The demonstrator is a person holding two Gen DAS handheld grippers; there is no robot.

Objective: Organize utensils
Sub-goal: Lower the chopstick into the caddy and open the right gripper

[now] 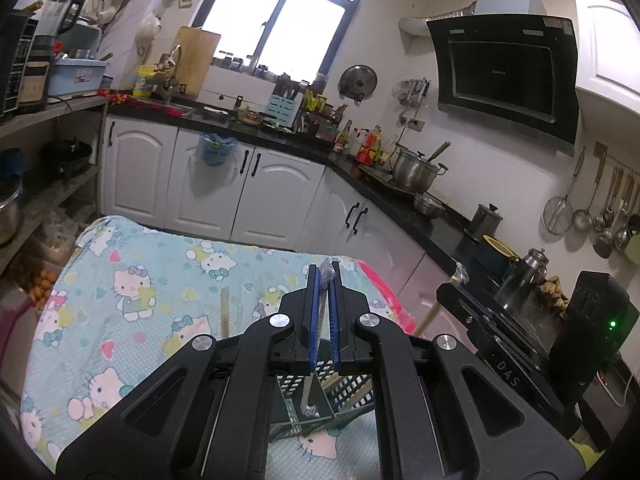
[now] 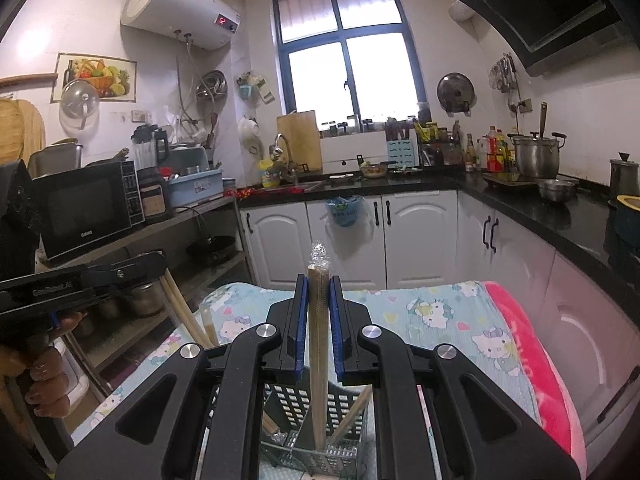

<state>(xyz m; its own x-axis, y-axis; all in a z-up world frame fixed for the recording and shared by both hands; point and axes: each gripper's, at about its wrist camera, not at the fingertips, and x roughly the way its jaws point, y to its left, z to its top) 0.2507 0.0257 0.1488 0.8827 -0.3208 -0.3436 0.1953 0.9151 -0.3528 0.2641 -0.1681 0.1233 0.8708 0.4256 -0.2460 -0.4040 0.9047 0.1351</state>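
On a table draped in a soft, dotted cartoon-cat cloth (image 1: pixel 132 280), the left gripper (image 1: pixel 324 276) stood with its blue-padded jaws clamped on a thin, clear-wrapped utensil (image 1: pixel 320 320), its crinkled plastic tip poking above the fingertips and its lower end hanging into the black perforated basket (image 1: pixel 344 394) directly below. A pale wooden chopstick pair (image 1: pixel 225 312) lay flat on the cloth just left of that gripper, apart from the basket. Further right, the right gripper (image 2: pixel 319 280) had its jaws pressed against a longer tan bundle of wrapped chopsticks (image 2: pixel 319 340), held upright with its foot inside the same grid-walled basket, where other wooden sticks (image 2: pixel 352 408) leaned against the wall. Only the left wrist view took in the hanging ladles and strainer (image 1: pixel 592 216) on the right-hand wall, the range hood (image 1: pixel 504 76) and a kettle (image 1: pixel 528 272) on the dark counter; only the right wrist view showed the white cylindrical water heater (image 2: pixel 180 4), the black microwave (image 2: pixel 84 212) on the metal shelf, and the person's hand (image 2: pixel 44 376) wrapped around the other tool's handle. A bright pink blanket edge (image 2: pixel 532 344) bordered the cloth on the right, close to the white cabinet doors (image 2: pixel 416 236), while the far end of the tabletop lay open toward the cabinets.
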